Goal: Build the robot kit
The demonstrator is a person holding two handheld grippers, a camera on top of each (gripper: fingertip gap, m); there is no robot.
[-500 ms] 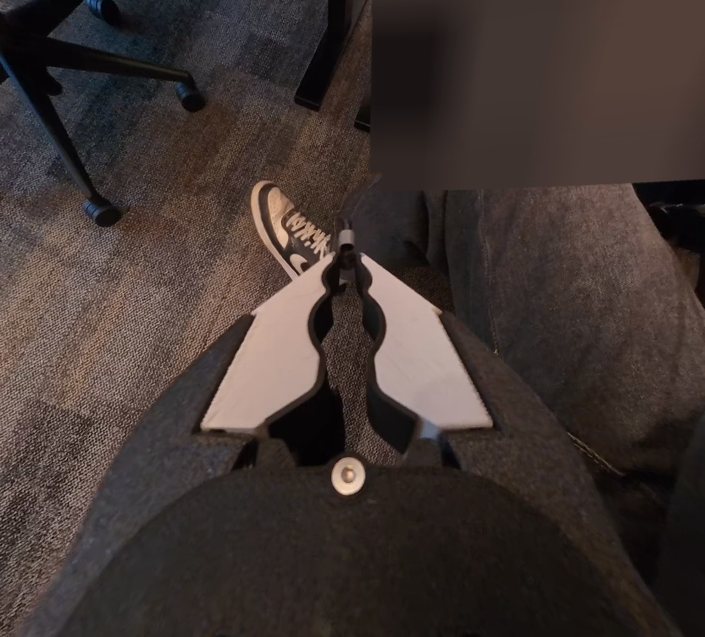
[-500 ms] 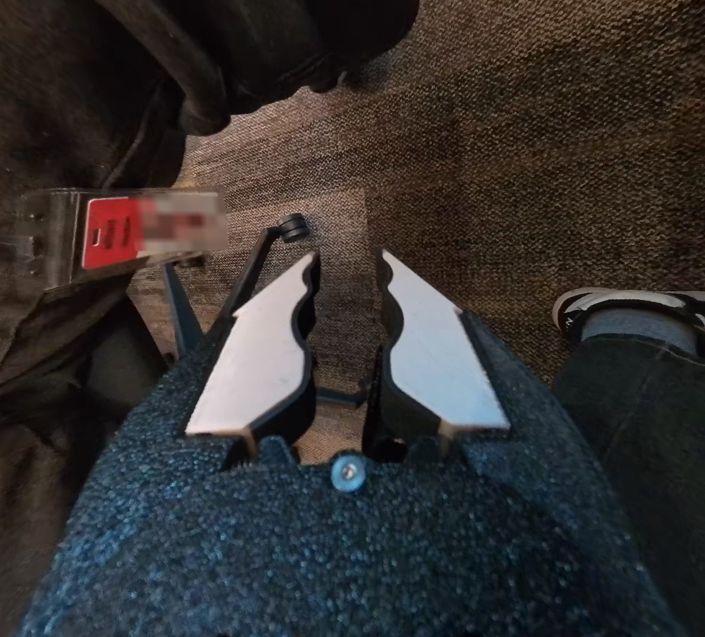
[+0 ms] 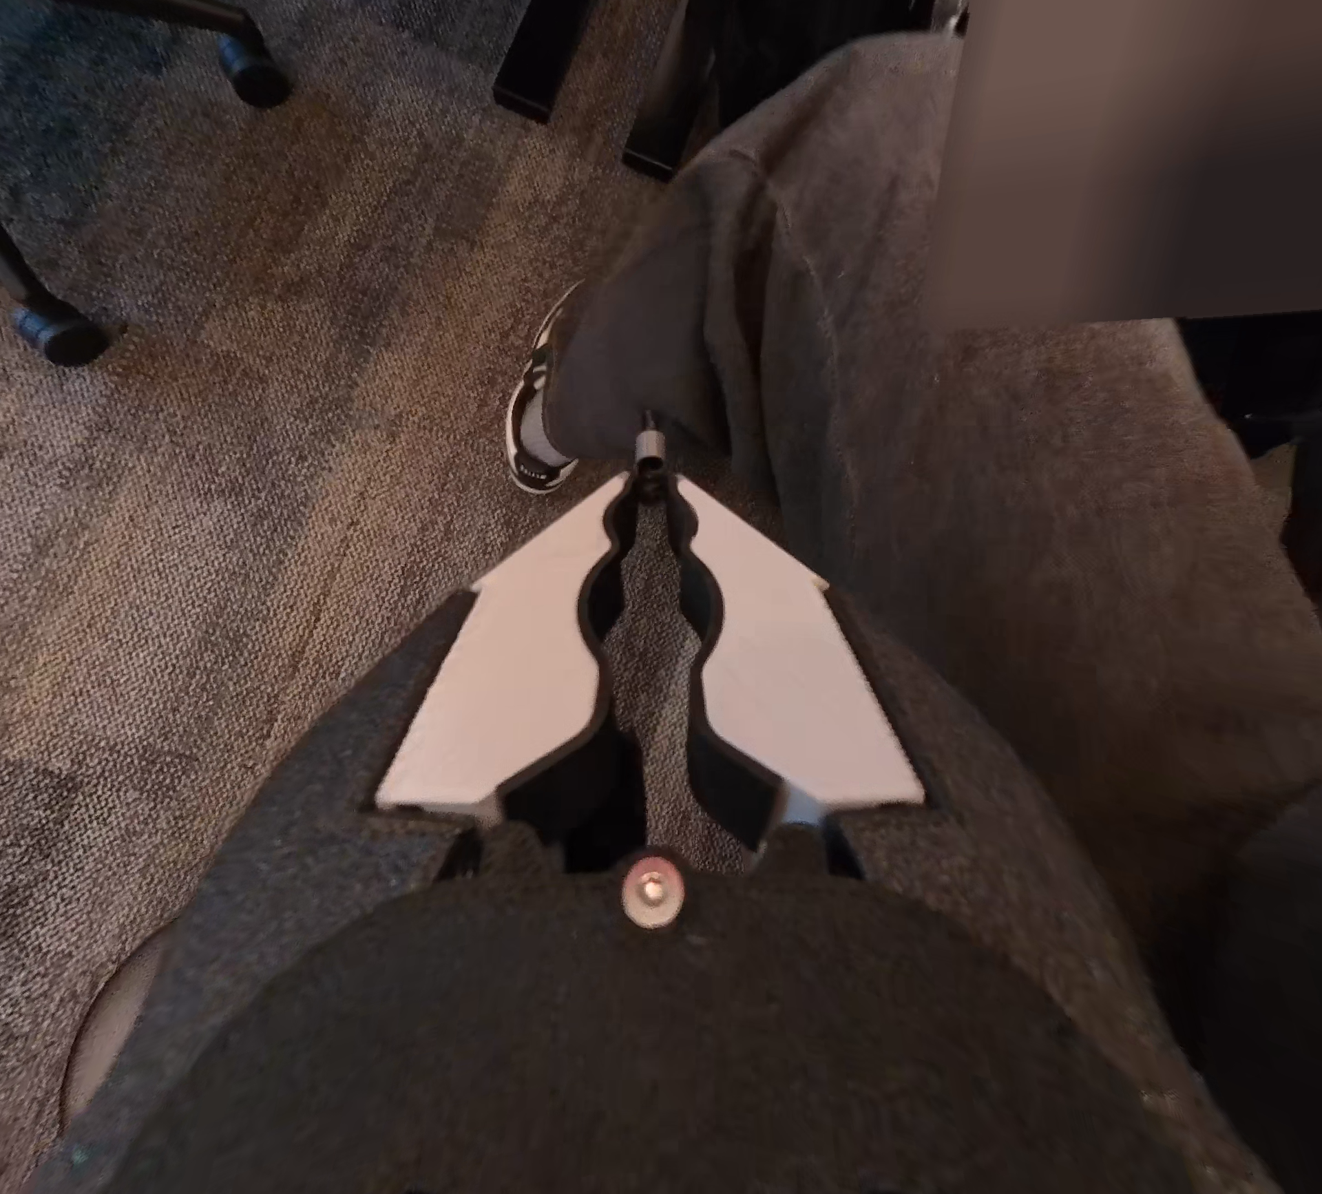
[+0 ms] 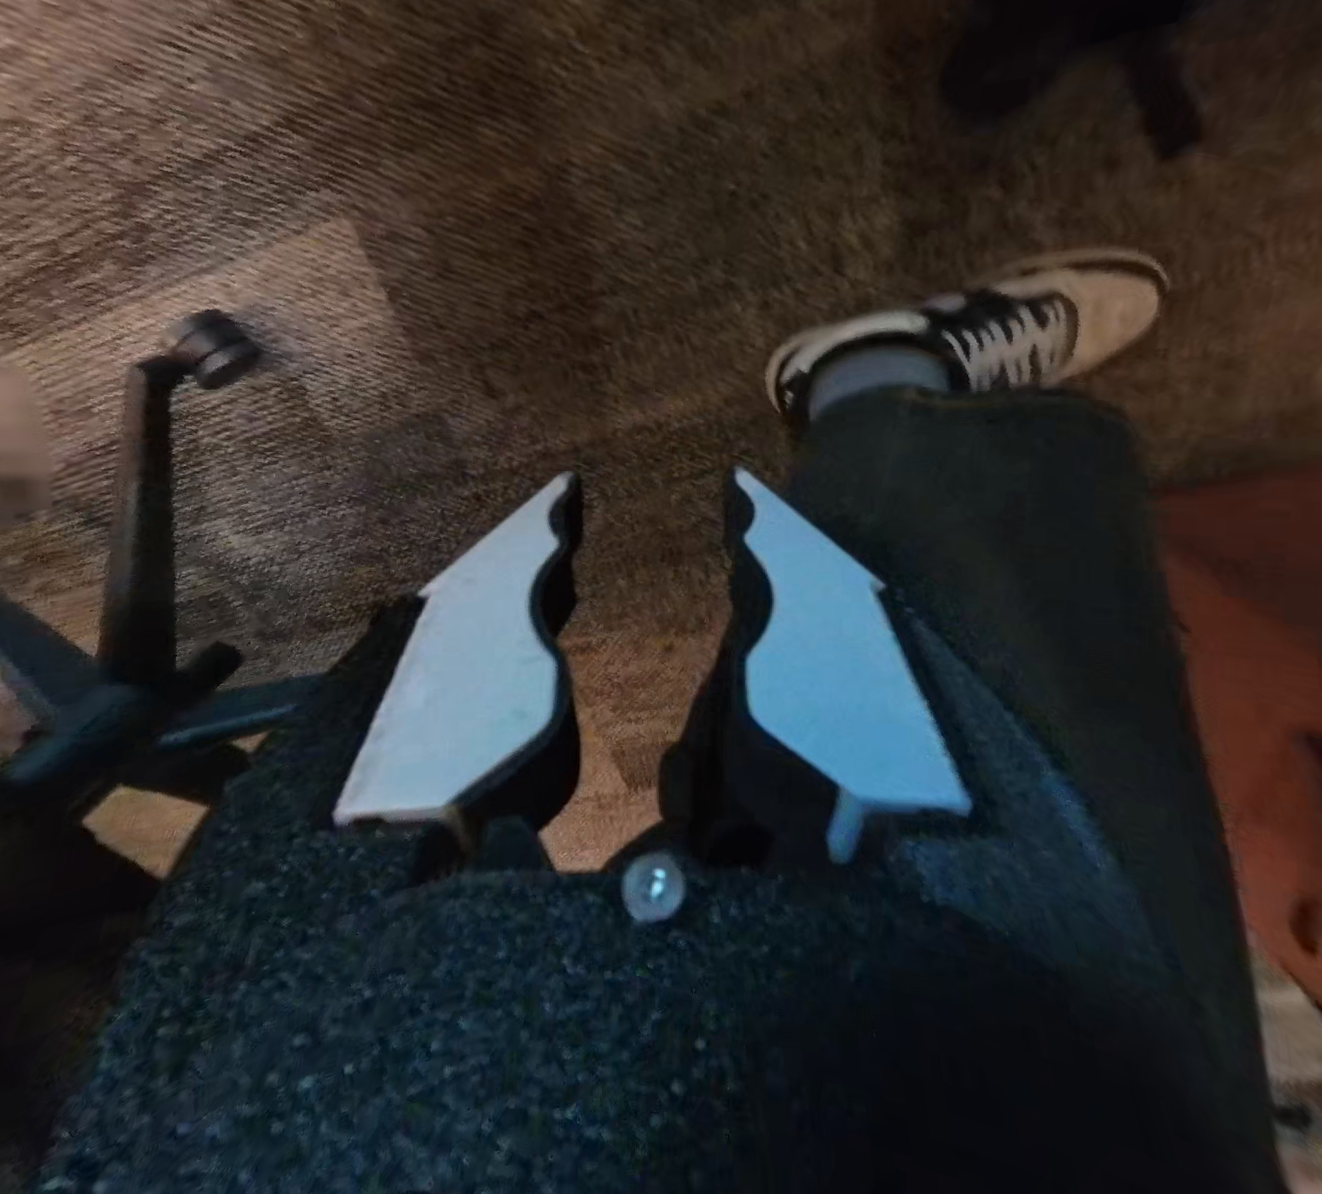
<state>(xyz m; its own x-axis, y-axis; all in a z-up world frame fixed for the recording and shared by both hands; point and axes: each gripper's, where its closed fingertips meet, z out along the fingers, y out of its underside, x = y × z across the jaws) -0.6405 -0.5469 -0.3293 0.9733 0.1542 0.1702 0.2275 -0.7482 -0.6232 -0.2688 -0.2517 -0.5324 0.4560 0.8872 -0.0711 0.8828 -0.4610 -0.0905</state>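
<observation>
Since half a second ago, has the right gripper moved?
Yes. The right gripper has swung right and is open wider: the chair wheel sits farther left of it and the shoe shows in full.

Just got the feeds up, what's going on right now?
A person holds both grippers low over grey carpet. The left gripper is shut on a small metal-tipped piece at its fingertips, with a grey trouser leg and a black-and-white sneaker just beyond. The right gripper is open and empty, pointed at the floor between a black chair base with its caster and another sneaker. The right view is blurred.
</observation>
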